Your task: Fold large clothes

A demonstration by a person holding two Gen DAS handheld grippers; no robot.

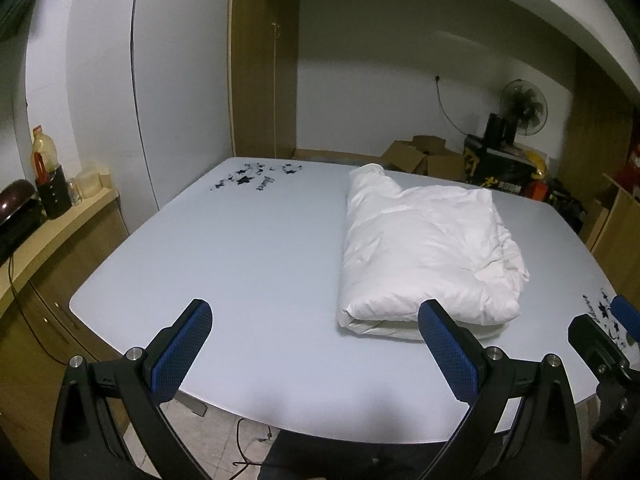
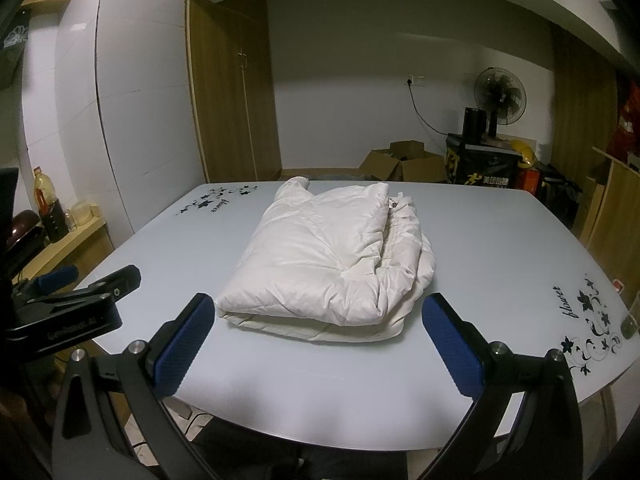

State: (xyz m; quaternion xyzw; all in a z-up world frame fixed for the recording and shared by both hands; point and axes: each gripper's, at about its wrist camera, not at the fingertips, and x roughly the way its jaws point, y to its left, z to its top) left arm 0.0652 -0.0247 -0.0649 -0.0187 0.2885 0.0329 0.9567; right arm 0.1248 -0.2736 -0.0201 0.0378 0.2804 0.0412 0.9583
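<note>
White padded garment (image 2: 326,256) lies on the table (image 2: 500,248) as a compact folded bundle, just ahead of the right tool (image 2: 326,344) and ahead-right of the left tool (image 1: 316,352). Both tools have fingers spread apart, holding nothing, clear of the cloth. Folding looks essentially done; at most a loose edge on the bundle's right side needs tidying

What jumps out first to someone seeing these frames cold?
The puffy white jacket, folded into a thick bundle, sits alone mid-table, closer to the far edge. Next come both grippers held open near the front edge of the table, touching nothing: the left gripper left of the bundle, the right gripper facing it. Black flower decals mark the table's corners.
</note>
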